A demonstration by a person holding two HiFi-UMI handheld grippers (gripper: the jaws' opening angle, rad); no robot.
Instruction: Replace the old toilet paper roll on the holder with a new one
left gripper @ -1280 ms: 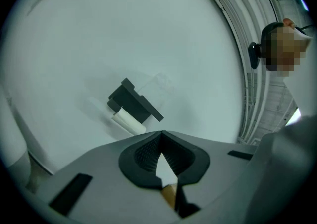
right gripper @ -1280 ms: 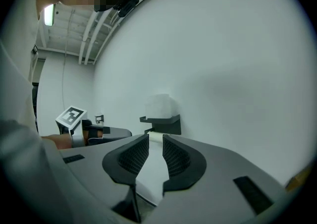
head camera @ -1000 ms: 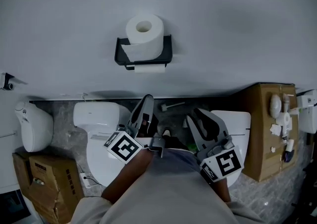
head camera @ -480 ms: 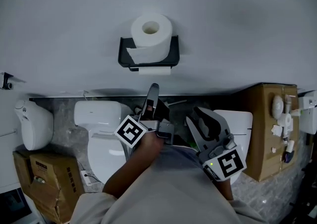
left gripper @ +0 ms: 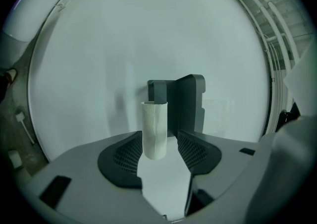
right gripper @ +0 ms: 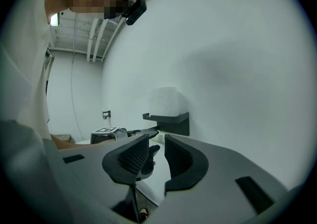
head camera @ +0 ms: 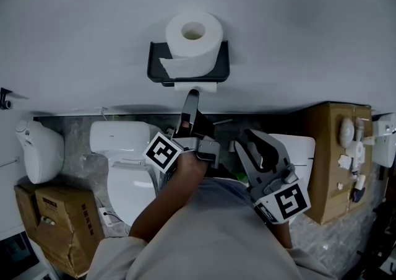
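Observation:
A full white toilet paper roll rests on top of the black wall holder. Just under the holder sits a thin, pale, used-up roll. My left gripper reaches up to it, turned on edge. In the left gripper view this bare paper tube stands between the jaws of my left gripper, close to one pad and apart from the other. The jaws have just been opening and stand wide. My right gripper hangs lower right, its jaws narrowly apart with nothing between them.
Below the wall are a white toilet, a second white fixture and a urinal-like bowl. A cardboard box with small parts on it stands at the right. More brown boxes stand at the lower left.
My left gripper has moved up to the holder's underside and rolled onto its edge. The right gripper has hardly shifted.

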